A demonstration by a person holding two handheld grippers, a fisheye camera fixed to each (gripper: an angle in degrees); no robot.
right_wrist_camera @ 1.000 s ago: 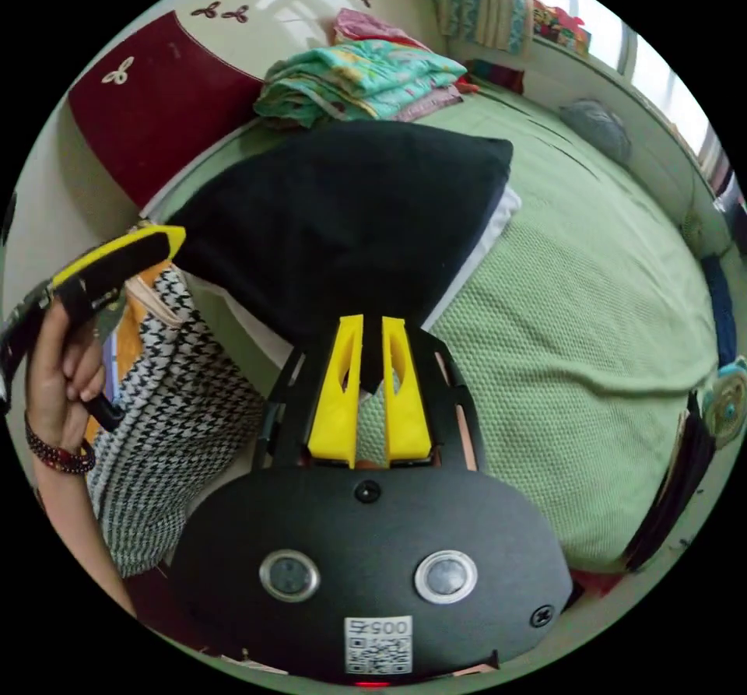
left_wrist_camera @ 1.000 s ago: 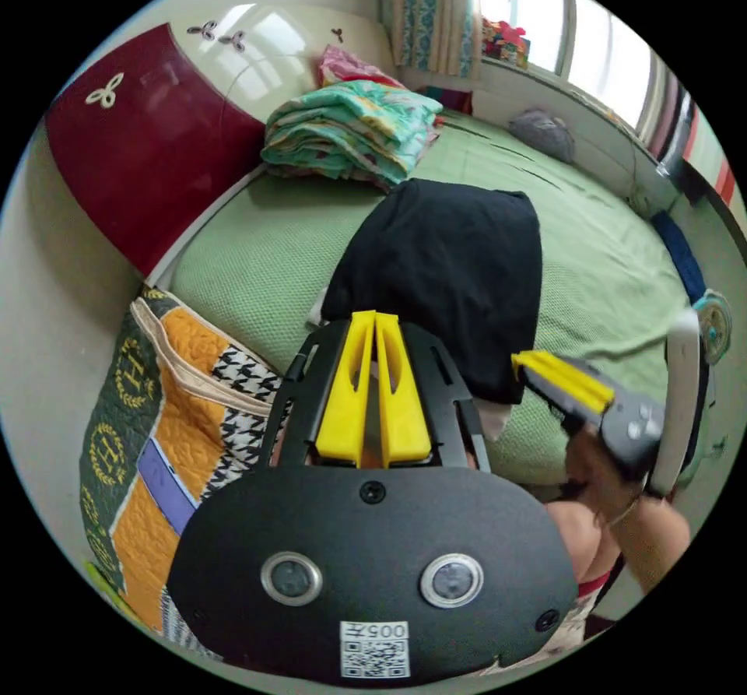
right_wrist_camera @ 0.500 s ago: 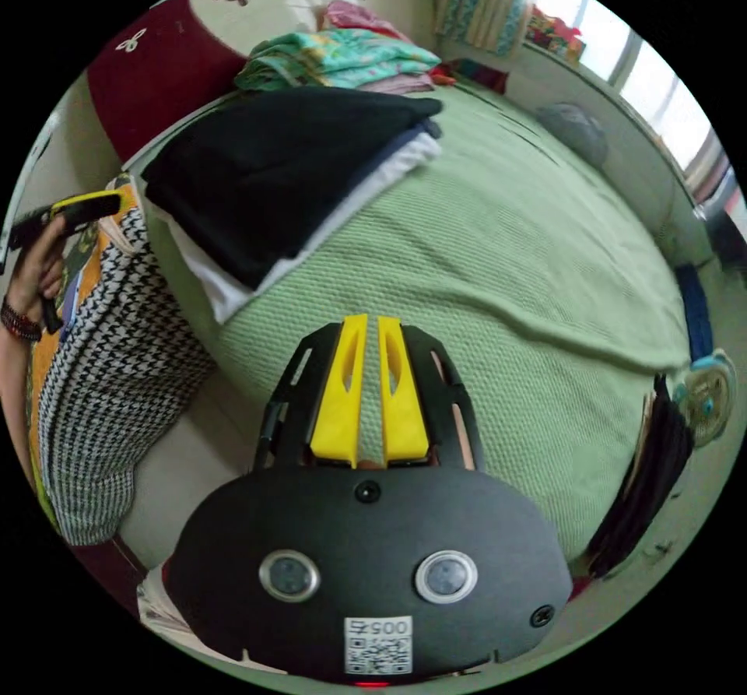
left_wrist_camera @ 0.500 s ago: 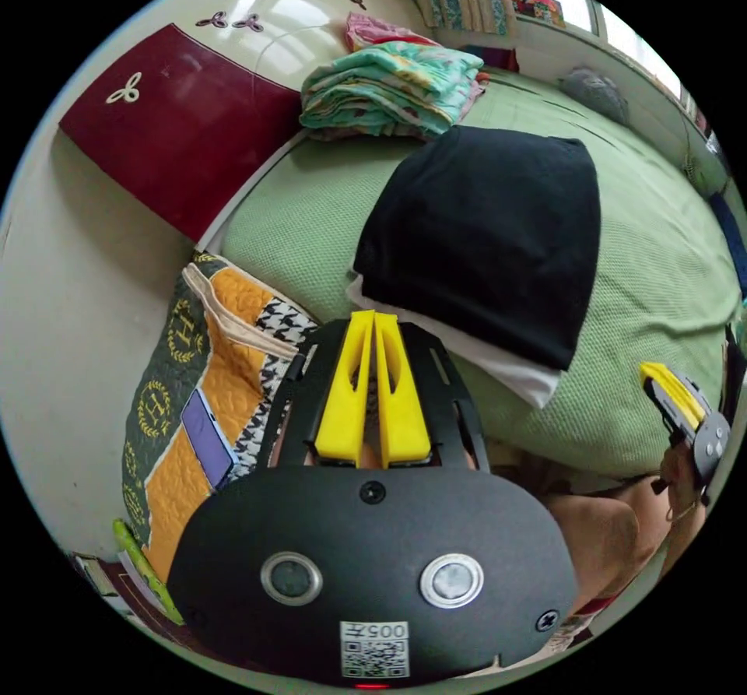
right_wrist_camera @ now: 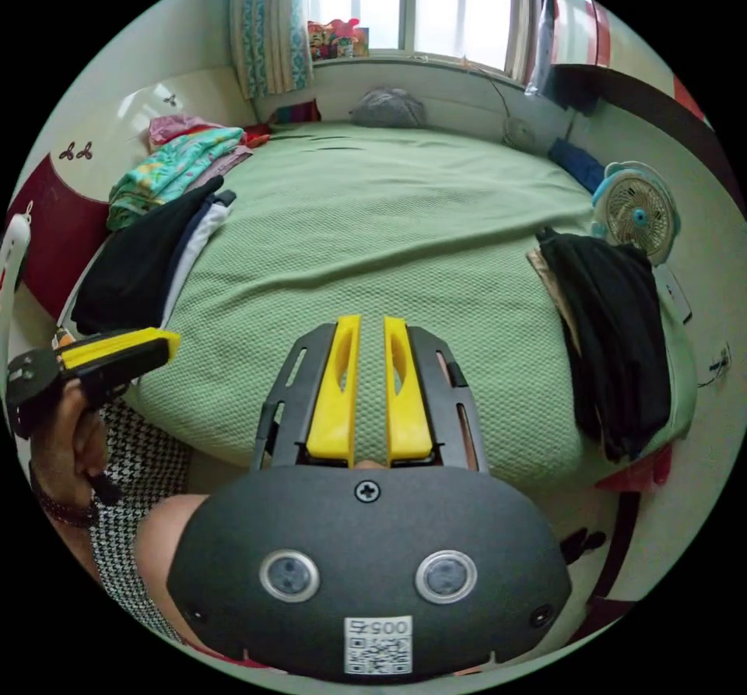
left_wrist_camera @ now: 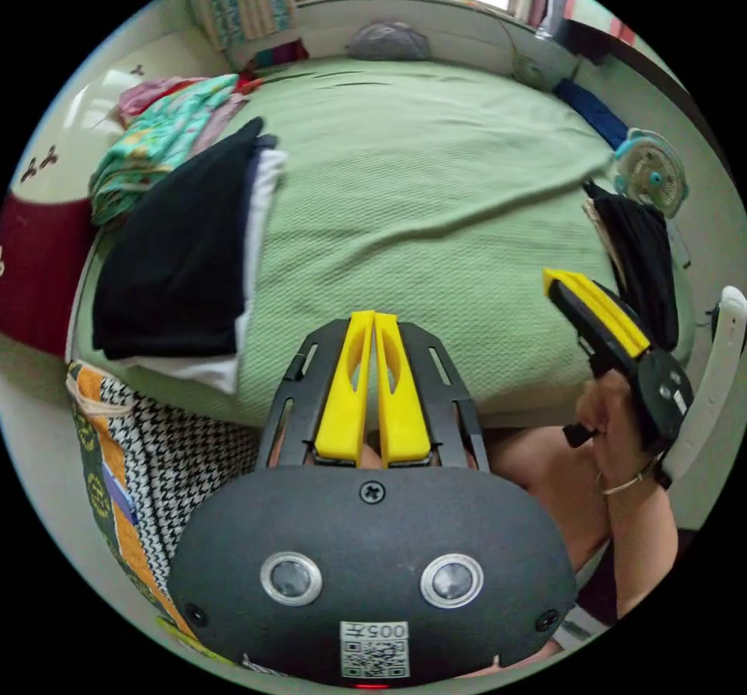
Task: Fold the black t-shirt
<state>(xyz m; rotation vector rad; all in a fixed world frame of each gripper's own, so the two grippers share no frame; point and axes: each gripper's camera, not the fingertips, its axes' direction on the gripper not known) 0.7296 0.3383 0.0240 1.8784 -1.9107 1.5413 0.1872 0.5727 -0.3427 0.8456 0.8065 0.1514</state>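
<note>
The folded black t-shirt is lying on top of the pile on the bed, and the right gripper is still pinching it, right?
No. The right gripper pinches nothing, as the right gripper view shows. The folded black t-shirt does lie on top of the pile on the bed.

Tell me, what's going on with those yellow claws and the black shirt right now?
Left gripper shut, empty; right gripper slightly open, empty. Black t-shirt folded, atop the stack at the bed edge. Nothing in the way.

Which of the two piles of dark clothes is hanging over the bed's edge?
The dark pile beside the fan; the folded stack near the headboard lies flat on the bed.
</note>
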